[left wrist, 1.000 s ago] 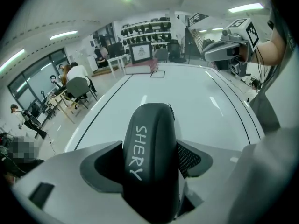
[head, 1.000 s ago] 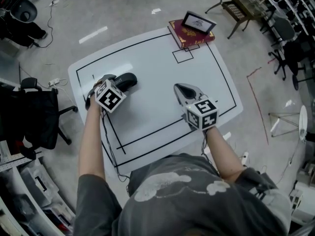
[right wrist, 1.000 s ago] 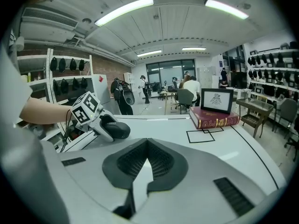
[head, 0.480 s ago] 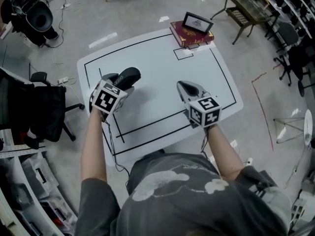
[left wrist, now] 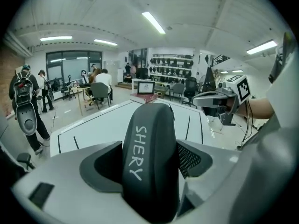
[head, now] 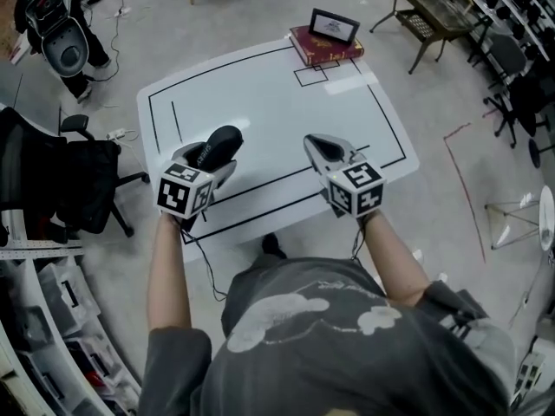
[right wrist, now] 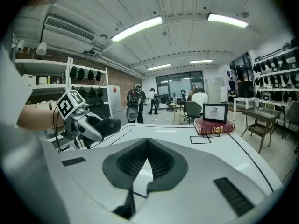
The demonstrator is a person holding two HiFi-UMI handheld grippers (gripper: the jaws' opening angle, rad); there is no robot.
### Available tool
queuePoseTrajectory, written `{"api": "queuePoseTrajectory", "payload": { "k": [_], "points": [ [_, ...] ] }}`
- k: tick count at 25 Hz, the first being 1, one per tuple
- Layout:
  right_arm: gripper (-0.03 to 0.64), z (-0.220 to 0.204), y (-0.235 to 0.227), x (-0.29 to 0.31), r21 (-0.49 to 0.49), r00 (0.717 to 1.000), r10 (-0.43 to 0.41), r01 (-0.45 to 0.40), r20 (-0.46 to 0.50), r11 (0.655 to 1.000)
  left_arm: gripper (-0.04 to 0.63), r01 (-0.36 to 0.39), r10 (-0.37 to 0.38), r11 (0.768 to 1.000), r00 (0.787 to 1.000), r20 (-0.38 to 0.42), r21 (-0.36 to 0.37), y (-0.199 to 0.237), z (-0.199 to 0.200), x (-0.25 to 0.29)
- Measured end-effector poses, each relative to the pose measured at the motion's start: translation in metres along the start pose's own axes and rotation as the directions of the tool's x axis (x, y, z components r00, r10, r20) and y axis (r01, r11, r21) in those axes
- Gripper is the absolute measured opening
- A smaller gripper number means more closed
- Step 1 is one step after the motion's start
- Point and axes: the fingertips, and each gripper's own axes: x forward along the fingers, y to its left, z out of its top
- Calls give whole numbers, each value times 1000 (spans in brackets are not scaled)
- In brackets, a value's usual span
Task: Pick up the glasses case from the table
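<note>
The black glasses case [head: 218,145], marked SHERY in white, sits between the fingers of my left gripper [head: 211,156], which is shut on it and holds it above the near left part of the white table [head: 286,102]. In the left gripper view the case [left wrist: 150,125] stands lengthwise between both pads of that gripper [left wrist: 148,171]. My right gripper [head: 316,146] hovers over the near right part of the table, shut and empty [right wrist: 147,146]. From the right gripper view I see the left gripper [right wrist: 81,120] with the case [right wrist: 106,124] raised off the table.
A dark red book [head: 325,48] with a small framed picture [head: 334,26] on it lies at the table's far edge. A black office chair [head: 52,180] stands left of the table. Several people and chairs are farther back in the room.
The left gripper has lifted the case off the table and drawn it toward the near edge. The right gripper has also moved nearer and a little up.
</note>
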Motion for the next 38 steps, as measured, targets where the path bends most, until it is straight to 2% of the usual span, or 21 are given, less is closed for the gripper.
{"api": "queuePoseTrajectory", "payload": {
  "k": [10,16,22,26,38],
  "points": [
    [0,-28,9,-75,-7,999,33,-33,9,999,342,-69,74,991,997,39,-114,-75,-37,-37],
    [0,-43,18,-123,-14,998,58,-57,14,998,342,-102,117,982,989,92,-157,-121,-49,-68],
    [0,-56,35,-159,-16,996,92,-91,23,996,342,-133,166,966,976,139,-223,-160,-74,-96],
    [0,-63,48,-180,-58,995,97,-96,22,994,342,-152,194,956,970,149,-251,-181,-92,-111],
    [-2,-86,87,-224,-103,986,165,-164,-1,981,342,-192,277,920,935,222,-341,-241,-127,-156]
  ]
}}
